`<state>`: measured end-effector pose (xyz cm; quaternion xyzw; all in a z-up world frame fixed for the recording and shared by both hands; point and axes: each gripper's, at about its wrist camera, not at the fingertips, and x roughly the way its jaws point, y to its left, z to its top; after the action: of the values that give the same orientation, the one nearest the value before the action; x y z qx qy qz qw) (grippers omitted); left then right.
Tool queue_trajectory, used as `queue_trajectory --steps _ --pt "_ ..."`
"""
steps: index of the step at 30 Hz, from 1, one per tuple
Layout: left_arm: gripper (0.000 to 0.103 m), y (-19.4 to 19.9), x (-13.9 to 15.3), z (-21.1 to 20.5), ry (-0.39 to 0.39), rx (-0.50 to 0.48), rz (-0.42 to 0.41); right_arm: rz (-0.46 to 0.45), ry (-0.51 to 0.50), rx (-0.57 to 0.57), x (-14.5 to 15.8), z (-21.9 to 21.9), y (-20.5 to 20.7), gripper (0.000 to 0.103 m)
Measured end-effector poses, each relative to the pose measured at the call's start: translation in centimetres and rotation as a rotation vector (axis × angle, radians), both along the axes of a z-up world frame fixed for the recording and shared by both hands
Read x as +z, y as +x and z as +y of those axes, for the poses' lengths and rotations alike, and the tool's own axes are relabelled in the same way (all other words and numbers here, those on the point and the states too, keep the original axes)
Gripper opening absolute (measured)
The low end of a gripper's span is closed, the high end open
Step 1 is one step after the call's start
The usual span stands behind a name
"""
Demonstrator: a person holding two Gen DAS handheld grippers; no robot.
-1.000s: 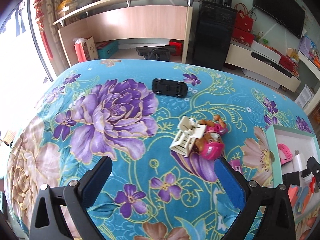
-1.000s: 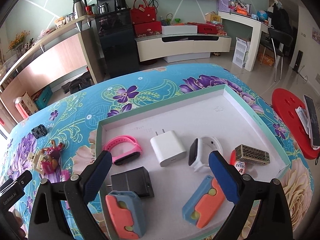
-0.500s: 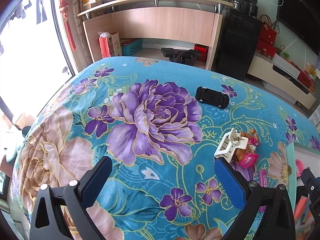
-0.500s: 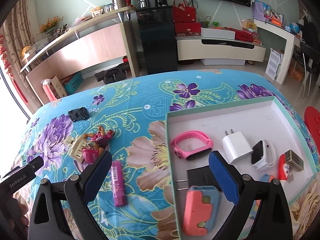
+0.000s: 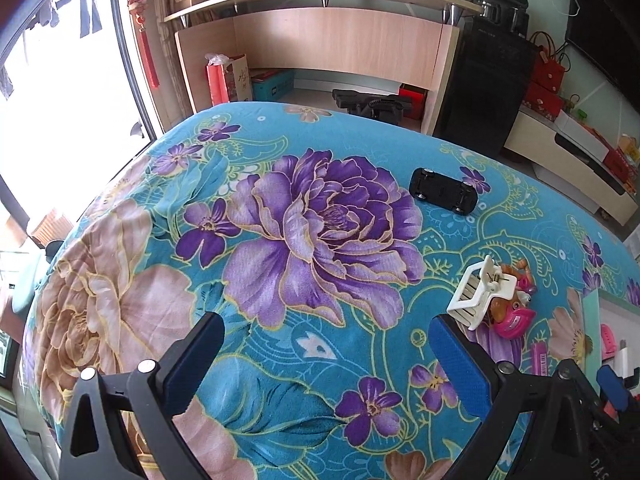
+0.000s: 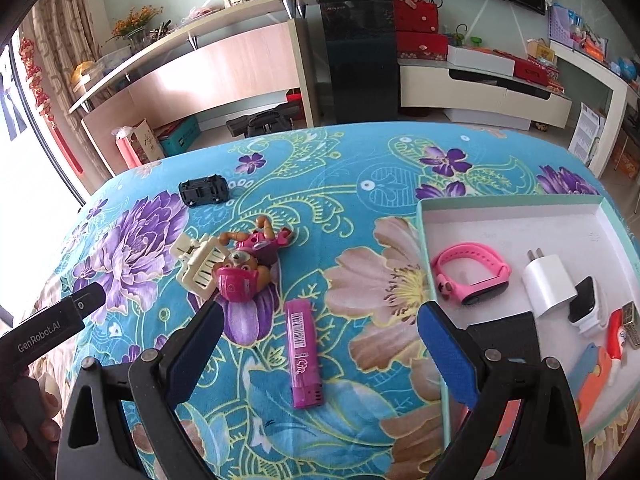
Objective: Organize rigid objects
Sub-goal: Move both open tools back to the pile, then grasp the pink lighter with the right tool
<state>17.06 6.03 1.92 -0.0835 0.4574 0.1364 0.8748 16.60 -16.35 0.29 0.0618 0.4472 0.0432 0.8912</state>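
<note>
A magenta lighter [image 6: 303, 356] lies on the floral cloth between the open fingers of my right gripper [image 6: 318, 340], which is empty. A cream hair claw clip [image 6: 198, 266] and a pink toy figure [image 6: 244, 268] lie together beyond it; they also show in the left wrist view, clip [image 5: 478, 294] and figure [image 5: 514, 310]. A black toy car [image 6: 204, 194] lies upside down farther back, car [image 5: 443, 196]. The white-lined box [image 6: 424, 232] at right holds a pink watch band [image 6: 472, 276], a white charger [image 6: 548, 284] and other items. My left gripper [image 5: 326, 354] is open and empty.
The table's curved far edge drops to the floor, with a wooden desk [image 6: 208, 76], black cabinet [image 6: 360, 52] and TV stand [image 6: 488, 88] beyond. The left gripper's body [image 6: 44, 332] sits at the left of the right wrist view. A window [image 5: 60, 92] lies left.
Both grippers have swung left. The right view moved from over the box to over the cloth, with the lighter now between its fingers. The left gripper moved away from the clip and toy.
</note>
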Motion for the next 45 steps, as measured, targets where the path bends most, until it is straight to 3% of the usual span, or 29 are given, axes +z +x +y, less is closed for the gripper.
queue_trajectory --steps 14,22,24,31,36,38,45 --pt "0.103 1.5 -3.3 -1.4 -0.005 -0.023 0.087 0.085 -0.006 0.043 -2.9 1.2 1.0 0.097" --pt "0.103 2.0 -4.7 -1.9 -0.015 -0.032 0.124 0.123 -0.047 0.063 -3.6 1.4 1.1 0.087" --pt "0.103 2.1 -4.8 -1.9 -0.02 -0.034 0.126 0.124 -0.064 0.062 -3.6 1.4 1.1 0.073" --pt "0.103 2.2 -4.9 -1.7 -0.039 -0.034 0.122 0.116 -0.125 0.039 -3.8 1.3 1.1 0.049" --pt "0.103 2.4 -4.7 -2.1 -0.049 -0.058 0.102 0.106 -0.108 0.019 -3.6 0.6 1.2 0.027" --pt "0.103 2.5 -4.5 -2.4 -0.049 -0.072 0.094 0.104 -0.106 0.016 -3.6 0.5 1.2 0.022" --pt "0.103 2.6 -3.8 -3.6 -0.06 -0.126 0.048 0.079 -0.083 0.011 -3.7 0.2 1.7 0.02"
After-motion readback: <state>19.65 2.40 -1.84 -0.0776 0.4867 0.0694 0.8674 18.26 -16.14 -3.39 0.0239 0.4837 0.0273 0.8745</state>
